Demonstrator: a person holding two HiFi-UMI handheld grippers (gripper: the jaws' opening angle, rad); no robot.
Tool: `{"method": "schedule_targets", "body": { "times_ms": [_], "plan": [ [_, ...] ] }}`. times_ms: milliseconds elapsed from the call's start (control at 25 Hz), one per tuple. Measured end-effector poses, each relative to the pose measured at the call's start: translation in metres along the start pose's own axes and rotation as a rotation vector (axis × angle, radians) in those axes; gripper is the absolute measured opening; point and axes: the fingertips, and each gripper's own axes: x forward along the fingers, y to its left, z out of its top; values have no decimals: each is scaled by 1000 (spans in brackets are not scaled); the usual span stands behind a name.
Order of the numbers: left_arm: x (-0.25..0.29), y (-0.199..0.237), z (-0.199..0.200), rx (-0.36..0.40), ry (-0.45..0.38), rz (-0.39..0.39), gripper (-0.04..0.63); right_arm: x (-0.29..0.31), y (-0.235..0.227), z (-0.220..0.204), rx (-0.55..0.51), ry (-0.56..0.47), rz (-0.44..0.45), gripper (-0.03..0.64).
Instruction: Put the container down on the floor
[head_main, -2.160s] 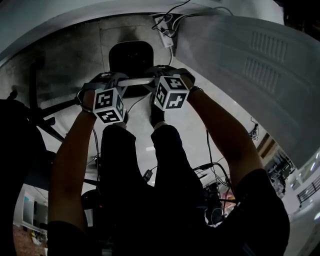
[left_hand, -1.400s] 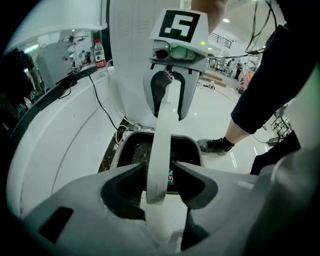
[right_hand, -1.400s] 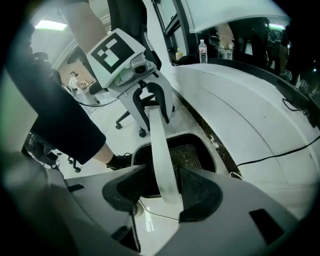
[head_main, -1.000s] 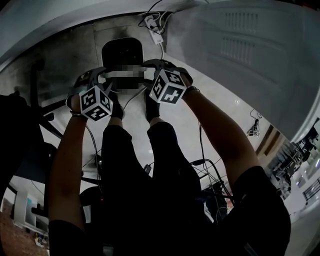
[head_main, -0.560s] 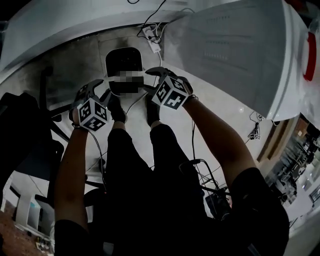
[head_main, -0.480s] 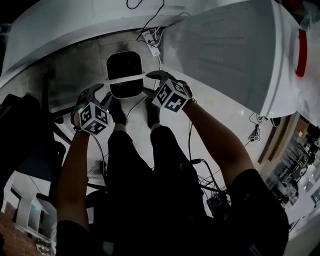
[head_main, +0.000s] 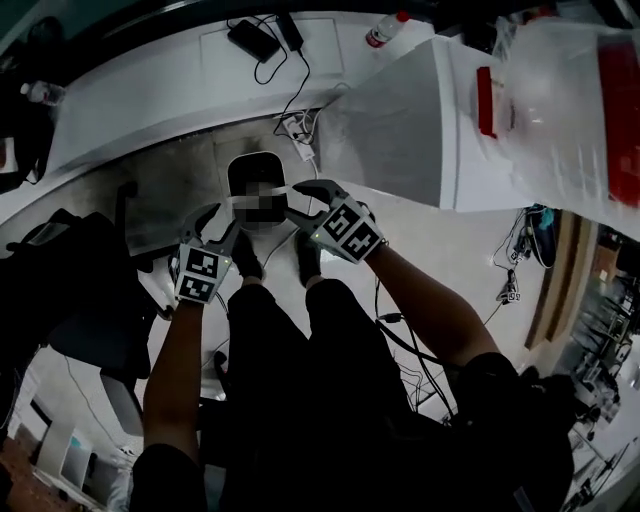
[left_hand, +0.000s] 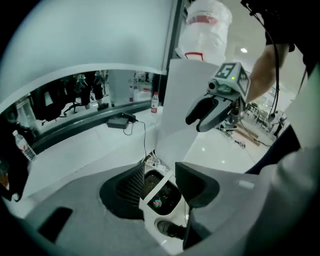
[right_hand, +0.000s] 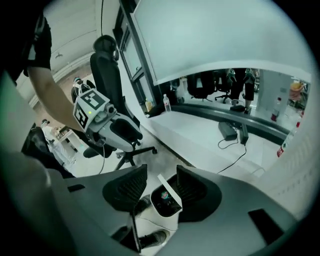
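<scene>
Fingers of left gripper (head_main: 218, 222) and right gripper (head_main: 303, 198) are gaping over container (head_main: 262, 176), apparently sitting on floor (head_main: 410, 235); advising straight-up withdrawal, no nudging.

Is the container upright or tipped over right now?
Upright: the container stands on the floor, its dark open top facing straight up.

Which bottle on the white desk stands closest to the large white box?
The red-capped bottle, right beside the white box. The other bottle stands far away, at the left end of the desk.
</scene>
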Motion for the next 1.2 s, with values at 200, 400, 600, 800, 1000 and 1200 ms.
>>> {"method": "schedule_targets", "body": {
  "times_ms": [200, 400, 600, 800, 1000, 1200],
  "plan": [
    [-53, -17, 60, -103, -139, 20, 198, -52, 13, 51, -15, -87, -31, 176],
    [-109, -21, 101, -231, -254, 62, 195, -99, 27, 93, -16, -158, -72, 167],
    [-160, -32, 146, -233, -363, 93, 175, -144, 46, 129, 11, -252, -67, 110],
    [-195, -51, 185, -198, -448, 73, 152, -178, 64, 157, 13, -315, -85, 84],
    [-225, -55, 217, -241, -531, 73, 46, -204, 78, 187, 24, -390, -96, 54],
    [-256, -55, 238, -221, -595, 104, 23, -222, 96, 213, 6, -451, -101, 38]
  ]
}}
